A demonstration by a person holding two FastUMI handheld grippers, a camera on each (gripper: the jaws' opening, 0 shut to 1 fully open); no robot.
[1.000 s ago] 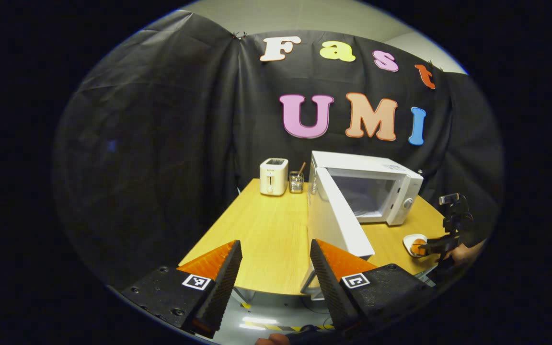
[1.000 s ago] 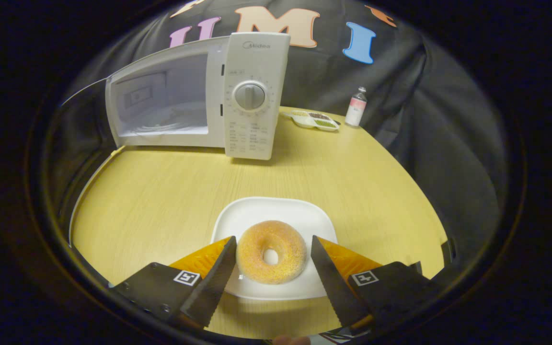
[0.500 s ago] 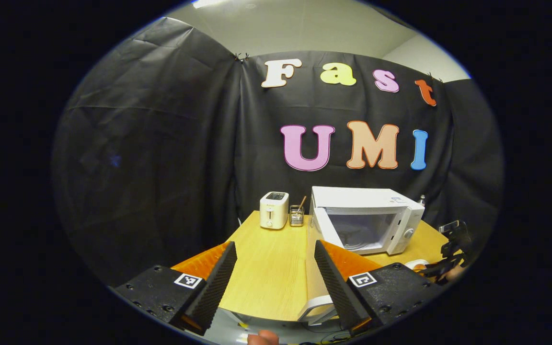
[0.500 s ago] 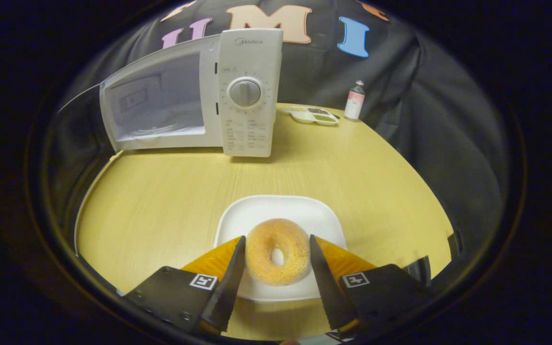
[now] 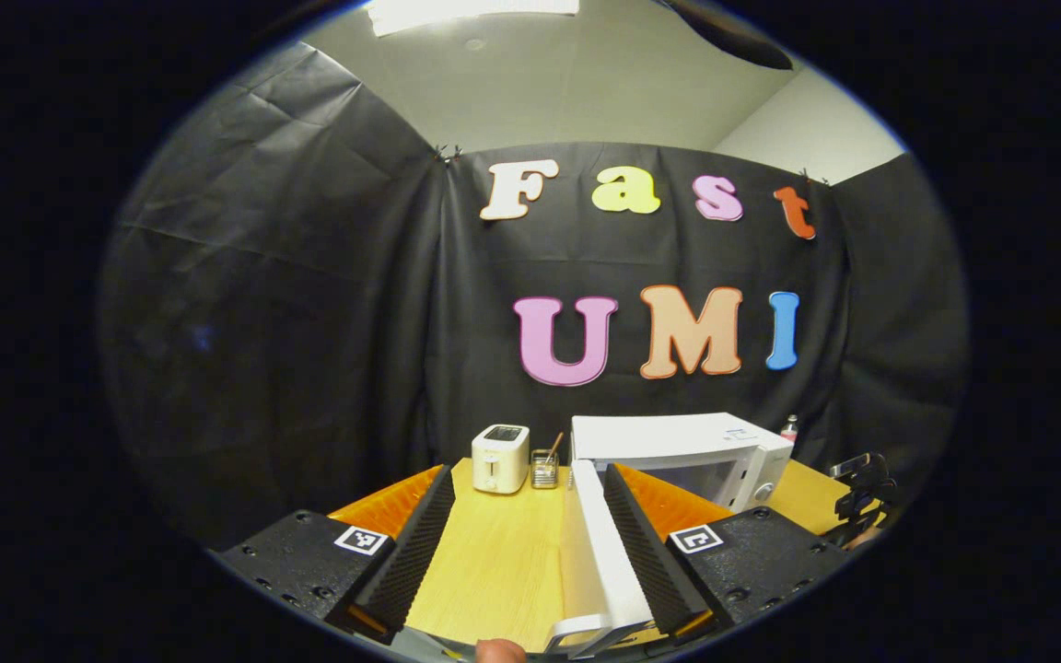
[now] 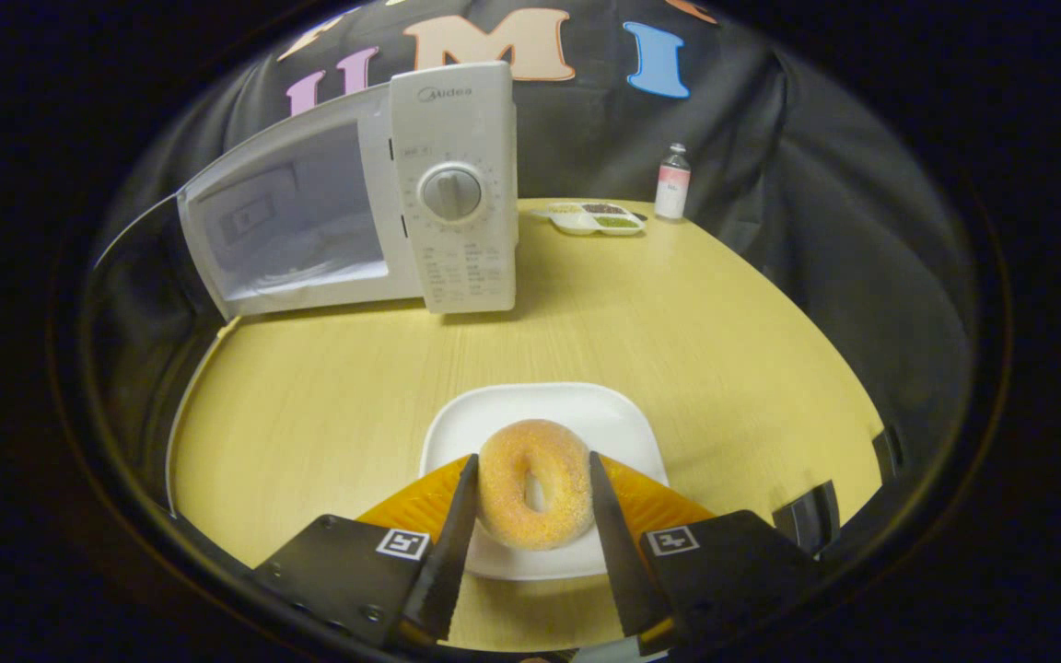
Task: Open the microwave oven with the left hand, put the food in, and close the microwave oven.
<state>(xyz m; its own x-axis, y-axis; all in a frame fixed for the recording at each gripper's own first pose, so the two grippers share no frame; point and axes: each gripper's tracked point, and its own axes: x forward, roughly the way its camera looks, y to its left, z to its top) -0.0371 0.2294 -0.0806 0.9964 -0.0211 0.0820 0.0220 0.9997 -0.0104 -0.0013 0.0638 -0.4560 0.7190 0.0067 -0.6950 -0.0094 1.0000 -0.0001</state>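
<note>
The white microwave (image 6: 452,189) stands at the back of the table with its door (image 5: 597,552) swung wide and its cavity (image 6: 291,226) showing. A sugared doughnut (image 6: 535,502) sits over a white square plate (image 6: 544,414). My right gripper (image 6: 531,458) is shut on it, one finger pressing each side and squeezing it into an oval. My left gripper (image 5: 528,471) is open and holds nothing, hanging back from the table's near edge. The door's edge runs up between its fingers, farther off. The right gripper (image 5: 862,497) also shows at the far right of the left gripper view.
A white toaster (image 5: 500,458) and a cup of utensils (image 5: 544,468) stand left of the microwave. Behind the microwave's right side are a small divided dish (image 6: 590,218) and a bottle (image 6: 672,181). The wooden table (image 6: 678,313) has bare room between plate and microwave.
The right gripper's fingers closed from either side onto the doughnut. The left gripper drew back from the open door and tilted upward.
</note>
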